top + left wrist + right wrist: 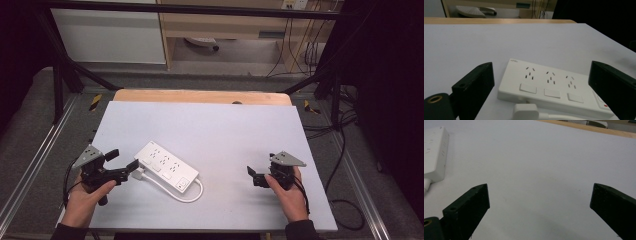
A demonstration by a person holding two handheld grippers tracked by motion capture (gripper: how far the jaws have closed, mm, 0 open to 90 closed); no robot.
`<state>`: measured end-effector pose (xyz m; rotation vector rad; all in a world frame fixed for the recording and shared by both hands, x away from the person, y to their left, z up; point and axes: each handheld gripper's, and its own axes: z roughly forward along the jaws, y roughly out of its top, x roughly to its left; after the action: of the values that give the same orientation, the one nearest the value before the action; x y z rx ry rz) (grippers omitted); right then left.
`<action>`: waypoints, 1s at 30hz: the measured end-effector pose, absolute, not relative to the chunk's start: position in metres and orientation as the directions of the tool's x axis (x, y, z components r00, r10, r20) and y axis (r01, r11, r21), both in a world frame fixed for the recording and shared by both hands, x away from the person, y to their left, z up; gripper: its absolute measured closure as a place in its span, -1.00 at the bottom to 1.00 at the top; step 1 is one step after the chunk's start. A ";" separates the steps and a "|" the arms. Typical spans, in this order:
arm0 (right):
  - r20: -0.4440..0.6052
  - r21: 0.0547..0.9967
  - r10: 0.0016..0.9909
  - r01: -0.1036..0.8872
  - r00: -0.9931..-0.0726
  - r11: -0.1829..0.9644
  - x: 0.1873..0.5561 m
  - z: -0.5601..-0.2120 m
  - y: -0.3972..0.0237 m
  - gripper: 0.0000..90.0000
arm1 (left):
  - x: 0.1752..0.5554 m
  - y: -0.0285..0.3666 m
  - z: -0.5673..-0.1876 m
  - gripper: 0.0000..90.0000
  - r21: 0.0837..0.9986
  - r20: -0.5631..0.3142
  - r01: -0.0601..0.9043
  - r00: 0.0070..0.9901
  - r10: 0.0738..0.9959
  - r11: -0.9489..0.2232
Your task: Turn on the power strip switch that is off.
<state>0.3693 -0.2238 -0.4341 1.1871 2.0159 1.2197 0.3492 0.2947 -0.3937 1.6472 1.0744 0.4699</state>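
White power strip (167, 167) lies at an angle on the pale table top (220, 130) in the high view, left of centre and toward the near edge, its cord (186, 196) looping round from one end to a white plug (138, 173) that sits against the strip's near side. The left gripper (125, 162), held in the person's left hand (85, 200), points at the strip with its jaws spread; one jaw tip is just beside the plug, though contact cannot be told. The right gripper (257, 176), in the right hand (290, 197), rests well apart from the strip near the table's right side, jaws also spread.

Left gripper view — the two black jaws stand wide apart with the strip (554, 87) between and beyond them: three rows of sockets, three rocker switches, and the plug (526, 111) low in front with its cord running right.

Right gripper view — jaws wide apart over bare table (549, 170), nothing between them; an end of the strip (435, 152) sits far off at the upper left.
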 end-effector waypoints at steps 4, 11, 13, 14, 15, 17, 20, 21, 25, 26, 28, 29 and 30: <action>0.029 0.877 0.871 0.431 -0.490 0.213 0.368 -0.435 -0.224 -0.93 | 0.350 0.286 -0.385 -0.85 0.917 -0.216 0.398 0.529 0.821 -0.014; 0.029 0.879 0.870 0.426 -0.493 0.212 0.368 -0.434 -0.223 -0.94 | 0.359 0.273 -0.380 -0.83 0.921 -0.180 0.386 0.540 0.822 -0.052; 0.028 0.879 0.870 0.427 -0.493 0.213 0.367 -0.434 -0.223 -0.94 | 0.361 0.269 -0.384 -0.82 0.918 -0.174 0.391 0.544 0.821 -0.065; 0.026 0.879 0.869 0.426 -0.493 0.215 0.367 -0.434 -0.224 -0.94 | 0.361 0.269 -0.384 -0.82 0.918 -0.174 0.391 0.544 0.821 -0.065; 0.029 0.879 0.870 0.428 -0.492 0.212 0.366 -0.434 -0.224 -0.94 | 0.363 0.267 -0.386 -0.82 0.915 -0.173 0.397 0.546 0.820 -0.071; 0.028 0.879 0.871 0.426 -0.491 0.212 0.364 -0.434 -0.225 -0.94 | 0.364 0.265 -0.387 -0.82 0.913 -0.172 0.400 0.550 0.817 -0.076; 0.031 0.881 0.874 0.426 -0.485 0.206 0.361 -0.433 -0.227 -0.94 | 0.365 0.260 -0.389 -0.81 0.913 -0.166 0.398 0.560 0.812 -0.088; 0.030 0.882 0.875 0.425 -0.483 0.204 0.361 -0.434 -0.228 -0.95 | 0.365 0.260 -0.389 -0.81 0.913 -0.166 0.398 0.560 0.812 -0.088; 0.036 0.884 0.881 0.426 -0.471 0.192 0.359 -0.434 -0.228 -0.94 | 0.365 0.252 -0.393 -0.81 0.907 -0.159 0.404 0.584 0.796 -0.116; 0.040 0.886 0.882 0.426 -0.470 0.186 0.359 -0.434 -0.227 -0.95 | 0.365 0.252 -0.393 -0.81 0.907 -0.159 0.404 0.584 0.796 -0.116; 0.042 0.886 0.887 0.427 -0.460 0.179 0.359 -0.434 -0.227 -0.94 | 0.364 0.247 -0.393 -0.81 0.906 -0.152 0.403 0.588 0.795 -0.124; 0.047 0.887 0.890 0.428 -0.453 0.171 0.359 -0.434 -0.226 -0.94 | 0.364 0.247 -0.393 -0.81 0.906 -0.152 0.403 0.588 0.795 -0.124; 0.050 0.889 0.892 0.428 -0.450 0.166 0.359 -0.435 -0.225 -0.95 | 0.363 0.244 -0.394 -0.81 0.905 -0.142 0.402 0.593 0.793 -0.139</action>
<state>0.3589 -0.2252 -0.4347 1.2446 1.9544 1.2356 0.3635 0.2444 -0.3944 1.7556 0.9837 0.4580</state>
